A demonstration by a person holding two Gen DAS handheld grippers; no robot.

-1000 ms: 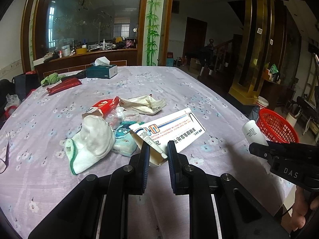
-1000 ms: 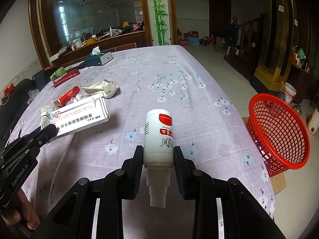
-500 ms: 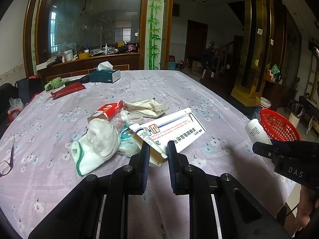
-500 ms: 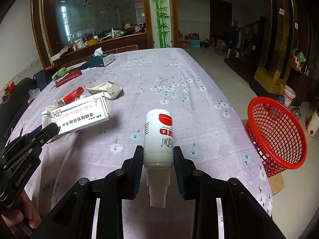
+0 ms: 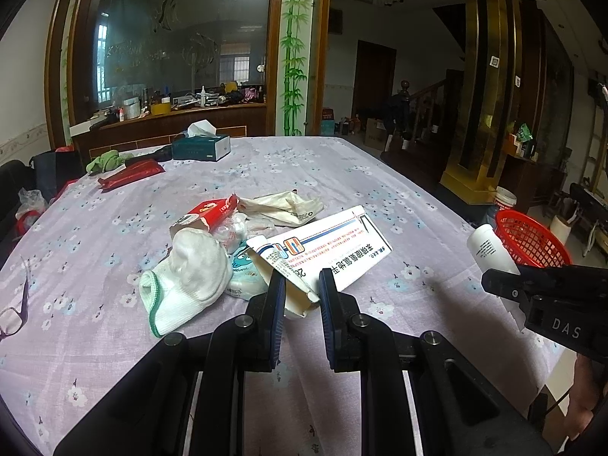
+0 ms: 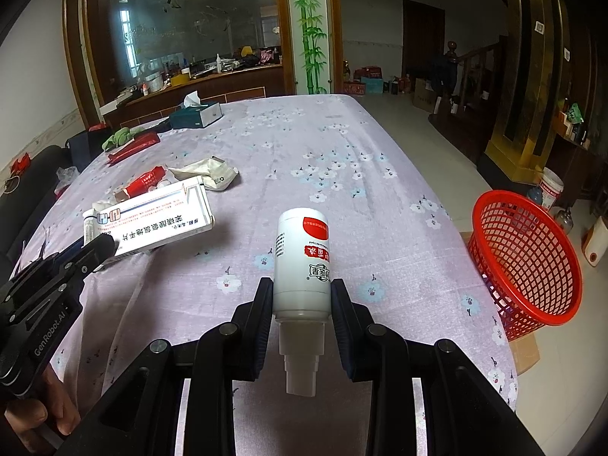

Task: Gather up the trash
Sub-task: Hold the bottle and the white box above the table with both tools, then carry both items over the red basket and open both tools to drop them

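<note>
My left gripper (image 5: 302, 292) is shut on the torn end flap of a long white medicine box (image 5: 334, 247) with blue and red print. The box is held tilted just above the purple flowered tablecloth (image 5: 342, 174). My right gripper (image 6: 302, 290) is shut on a white bottle (image 6: 302, 254) with a red label, its nozzle pointing back toward the camera. A red mesh basket (image 6: 524, 262) stands tilted on the floor past the table's right edge. On the cloth lie a white sock (image 5: 190, 277), a blue wipes pack (image 5: 243, 271), a red packet (image 5: 205, 214) and a cream bag (image 5: 285, 207).
A teal tissue box (image 5: 201, 146), a red pouch (image 5: 131, 174) and a green cloth (image 5: 104, 161) sit at the table's far left. Glasses (image 5: 15, 311) lie at the near left edge. A cardboard piece (image 6: 524, 353) lies under the basket.
Both grippers keep their hold. The left wrist view has dropped lower and flatter to the table. The right gripper with the bottle has barely moved.
</note>
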